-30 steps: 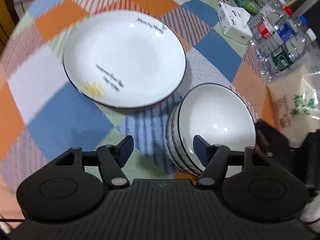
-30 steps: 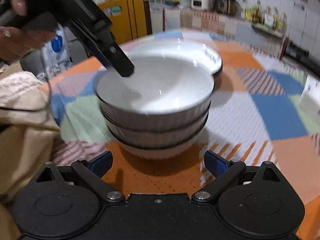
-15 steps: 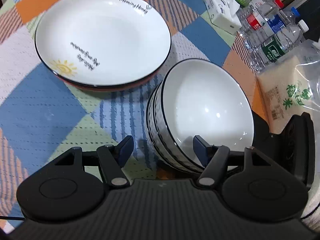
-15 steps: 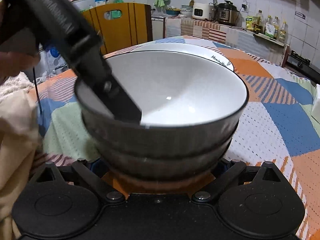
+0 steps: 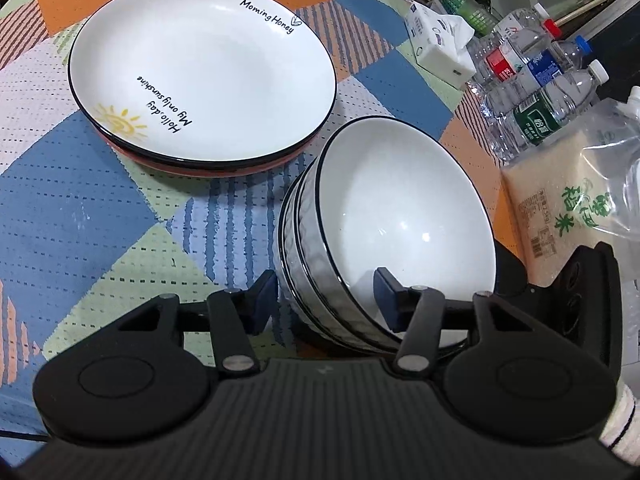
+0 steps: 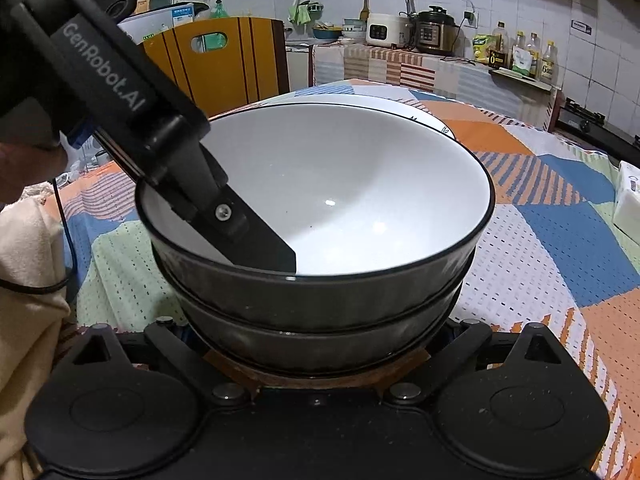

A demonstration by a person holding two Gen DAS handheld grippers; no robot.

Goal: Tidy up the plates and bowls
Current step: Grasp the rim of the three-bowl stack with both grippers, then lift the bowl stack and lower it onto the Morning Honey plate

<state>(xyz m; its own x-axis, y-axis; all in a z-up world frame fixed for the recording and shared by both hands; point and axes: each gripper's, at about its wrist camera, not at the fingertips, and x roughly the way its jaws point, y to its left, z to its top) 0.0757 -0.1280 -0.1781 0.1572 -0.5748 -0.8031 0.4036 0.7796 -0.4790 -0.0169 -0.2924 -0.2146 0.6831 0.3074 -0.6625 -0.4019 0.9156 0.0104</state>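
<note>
A stack of white bowls (image 5: 400, 216) with dark ribbed outsides stands on the patchwork tablecloth, just right of a stack of white plates (image 5: 208, 72) with a sun drawing. My left gripper (image 5: 326, 296) straddles the near wall of the bowls, one finger outside and one inside the top bowl. Its jaws are closing, with a gap still showing at the inner pad. In the right wrist view the bowls (image 6: 340, 184) fill the middle and the left gripper's finger (image 6: 240, 232) lies inside the top bowl. My right gripper (image 6: 320, 332) stands open around the stack's base, its fingertips hidden beneath the bowls.
Water bottles (image 5: 536, 96), a tissue box (image 5: 436, 52) and a bag of rice (image 5: 568, 200) crowd the table's right side. A cream cloth (image 6: 28, 300) lies at the left. A yellow chair back (image 6: 224, 64) and a kitchen counter stand beyond the table.
The left gripper has come down over the bowls' rim and its jaws have narrowed. The right gripper has moved in until the stack's base sits between its fingers.
</note>
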